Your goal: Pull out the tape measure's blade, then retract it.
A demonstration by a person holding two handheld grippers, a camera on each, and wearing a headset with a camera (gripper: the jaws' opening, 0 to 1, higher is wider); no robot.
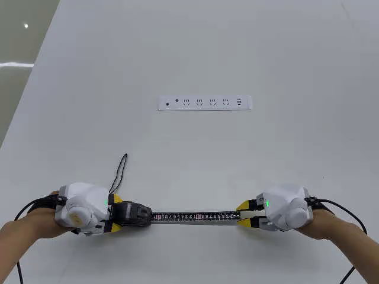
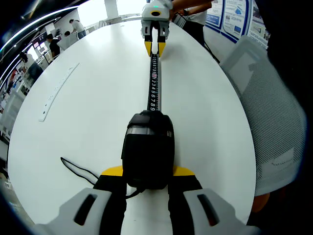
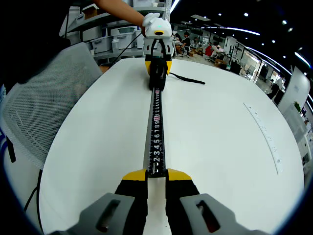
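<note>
A black tape measure case [image 1: 133,214] lies low on the white table, with my left gripper [image 1: 113,213] shut on it; the case [image 2: 147,149] sits between the yellow-tipped jaws in the left gripper view. Its dark numbered blade [image 1: 195,217] stretches right along the table to my right gripper [image 1: 243,214], which is shut on the blade's end. The blade [image 3: 156,139] runs straight from my right gripper [image 3: 156,176] to the case [image 3: 157,73]. The right gripper [image 2: 155,47] also appears far along the blade [image 2: 153,85]. A black wrist cord [image 1: 120,171] trails from the case.
A white power strip [image 1: 205,103] lies flat mid-table, well beyond the tape. The white table [image 1: 195,53] spreads wide all around it. A grey mesh chair [image 3: 46,107] stands by the table edge. People and shelves are far in the background.
</note>
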